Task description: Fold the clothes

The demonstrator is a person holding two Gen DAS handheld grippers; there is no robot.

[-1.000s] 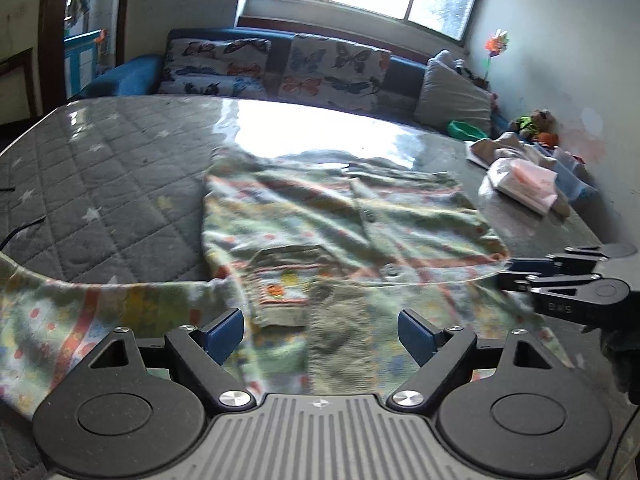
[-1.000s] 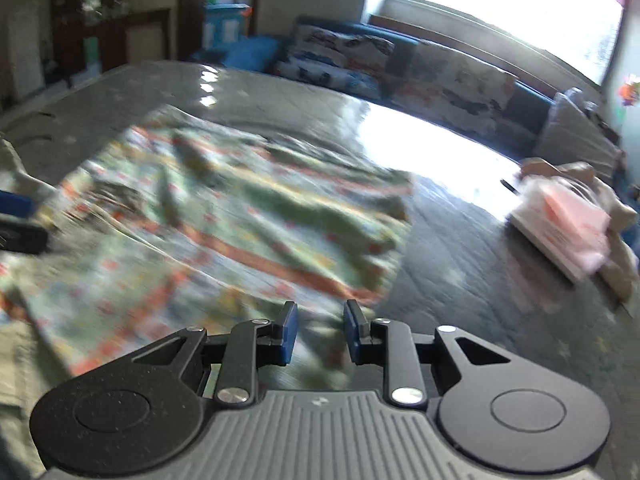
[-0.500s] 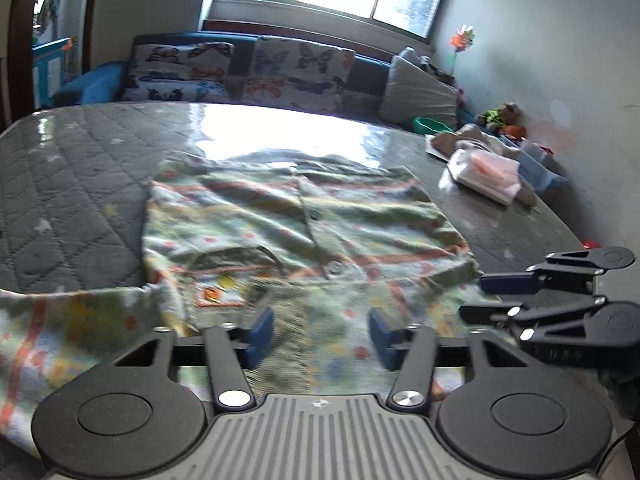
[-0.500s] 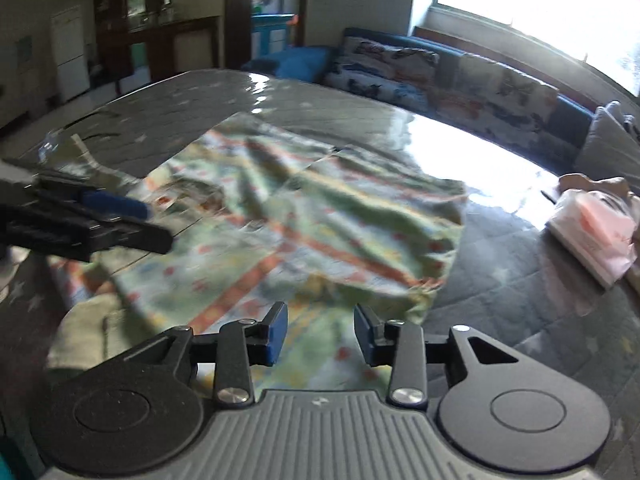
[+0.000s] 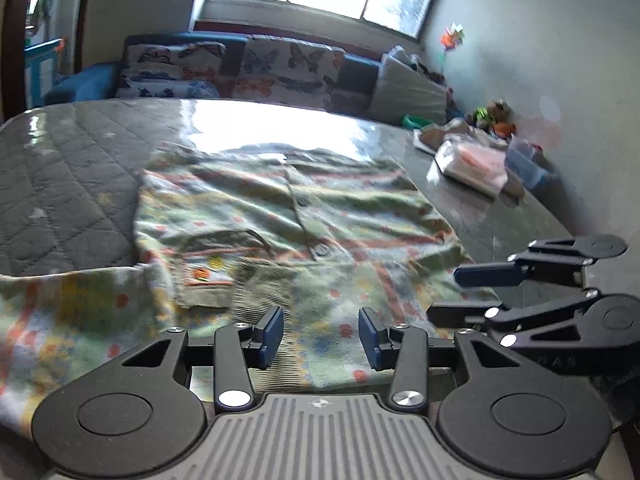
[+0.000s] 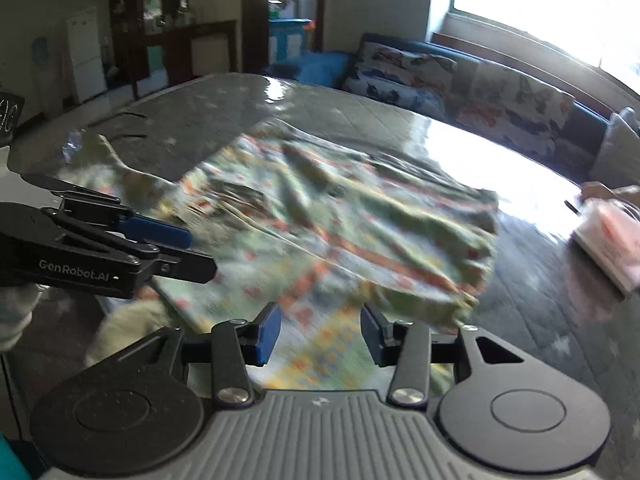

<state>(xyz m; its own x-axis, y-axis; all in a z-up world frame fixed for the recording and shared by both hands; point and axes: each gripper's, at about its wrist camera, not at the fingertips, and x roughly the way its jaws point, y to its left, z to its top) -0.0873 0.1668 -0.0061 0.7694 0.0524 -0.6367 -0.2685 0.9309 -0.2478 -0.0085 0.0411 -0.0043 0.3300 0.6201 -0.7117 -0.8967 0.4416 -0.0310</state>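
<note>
A green patterned cardigan (image 5: 304,216) with buttons and a front pocket lies spread on the grey quilted table (image 5: 60,168). One sleeve (image 5: 60,312) trails off to the near left. My left gripper (image 5: 320,336) hovers over the near hem with its jaws closing; cloth shows below the gap but the pads do not press on it. My right gripper (image 6: 318,336) hangs over the cardigan's (image 6: 340,220) near right corner, jaws opening, nothing pinched. Each gripper shows in the other's view: the right gripper (image 5: 468,292) and the left gripper (image 6: 188,250).
A pile of folded pink and white clothes (image 5: 472,164) sits at the table's right side, with a blue tub (image 5: 528,164) behind it. A sofa with butterfly cushions (image 5: 280,68) runs along the far edge under the window. A cabinet (image 6: 168,40) stands far left.
The left jaws have narrowed from wide apart. The right jaws have widened from nearly shut, and the right gripper has drawn back from the cloth and swung toward the left gripper.
</note>
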